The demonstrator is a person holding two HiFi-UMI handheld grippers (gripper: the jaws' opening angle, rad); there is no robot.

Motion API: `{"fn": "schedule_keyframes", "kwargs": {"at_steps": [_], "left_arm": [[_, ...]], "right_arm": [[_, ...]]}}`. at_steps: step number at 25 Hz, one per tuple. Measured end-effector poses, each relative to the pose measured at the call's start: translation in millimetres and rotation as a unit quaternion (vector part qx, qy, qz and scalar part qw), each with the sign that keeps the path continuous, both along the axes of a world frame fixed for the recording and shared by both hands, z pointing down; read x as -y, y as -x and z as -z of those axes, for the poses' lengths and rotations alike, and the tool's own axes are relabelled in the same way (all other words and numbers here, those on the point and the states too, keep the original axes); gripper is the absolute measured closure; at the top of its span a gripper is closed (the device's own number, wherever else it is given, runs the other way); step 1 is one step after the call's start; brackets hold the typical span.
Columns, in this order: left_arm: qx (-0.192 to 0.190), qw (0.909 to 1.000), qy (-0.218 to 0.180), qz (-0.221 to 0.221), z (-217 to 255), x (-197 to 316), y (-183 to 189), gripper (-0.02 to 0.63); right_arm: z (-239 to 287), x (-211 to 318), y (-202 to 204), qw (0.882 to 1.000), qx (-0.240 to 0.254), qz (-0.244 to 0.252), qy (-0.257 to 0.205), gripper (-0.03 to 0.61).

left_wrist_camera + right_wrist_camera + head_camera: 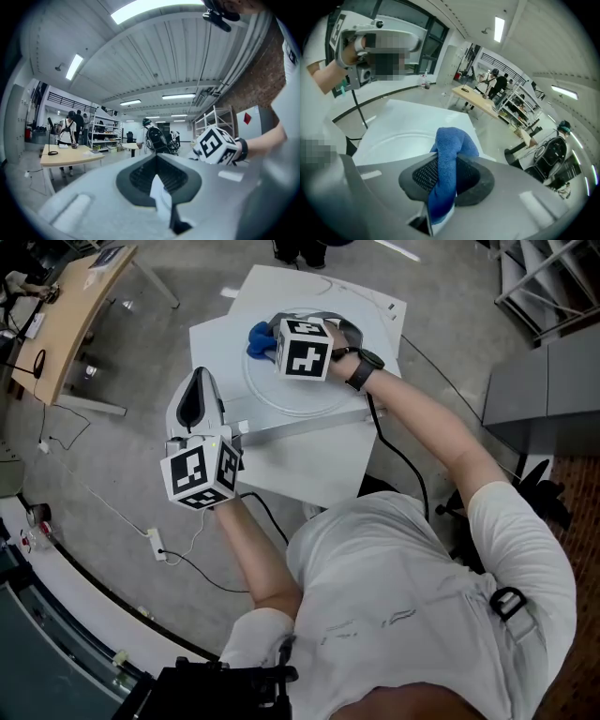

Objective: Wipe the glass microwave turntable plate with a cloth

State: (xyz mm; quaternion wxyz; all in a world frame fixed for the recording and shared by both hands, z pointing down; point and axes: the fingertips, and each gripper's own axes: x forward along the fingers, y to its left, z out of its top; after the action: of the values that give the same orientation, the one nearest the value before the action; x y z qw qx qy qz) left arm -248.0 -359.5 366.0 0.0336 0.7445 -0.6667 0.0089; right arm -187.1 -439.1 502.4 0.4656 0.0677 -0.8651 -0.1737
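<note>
The round glass turntable plate [281,401] lies on a white table [309,460]. In the right gripper view the plate's rim [389,140] curves just beyond the jaws. A blue cloth [255,337] bunches at the plate's far left edge. My right gripper [272,339] is shut on the cloth [452,140], which hangs out between the jaws of my right gripper [449,161]. My left gripper [197,379] hovers at the table's left edge, apart from the plate. My left gripper [157,159] is shut on nothing and points out into the room.
A metal bar [300,427] lies across the table in front of the plate. A wooden desk [84,306] stands at far left, a grey cabinet [544,390] at right. Cables and a power strip [157,545] lie on the floor. Several people stand in the background.
</note>
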Motion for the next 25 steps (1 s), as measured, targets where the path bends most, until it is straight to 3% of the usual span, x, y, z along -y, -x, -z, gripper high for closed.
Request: {"fn": "schedule_keyframes", "kwargs": {"at_steps": [7,14,19,25], "left_arm": [[-0.008,1.0000,-0.005,-0.003,-0.8,-3.2,2.2,0.611],[-0.012,0.9996,-0.011,-0.025,-0.1,9.6,-11.3,0.611],[-0.011,0.9989,-0.010,-0.044,0.5,14.1,-27.8,0.611],[-0.011,0.9993,-0.002,-0.034,-4.7,9.4,-25.4,0.611]], "right_arm": [[0.4,53.8,-83.8,0.995,-0.058,-0.076,-0.011,0.506],[-6.0,11.5,-155.4,0.991,-0.118,-0.065,0.024,0.507],[4.4,-50.0,-146.5,0.992,-0.120,-0.003,0.039,0.506],[3.3,-105.1,-88.0,0.990,-0.091,0.090,0.053,0.506]]}}
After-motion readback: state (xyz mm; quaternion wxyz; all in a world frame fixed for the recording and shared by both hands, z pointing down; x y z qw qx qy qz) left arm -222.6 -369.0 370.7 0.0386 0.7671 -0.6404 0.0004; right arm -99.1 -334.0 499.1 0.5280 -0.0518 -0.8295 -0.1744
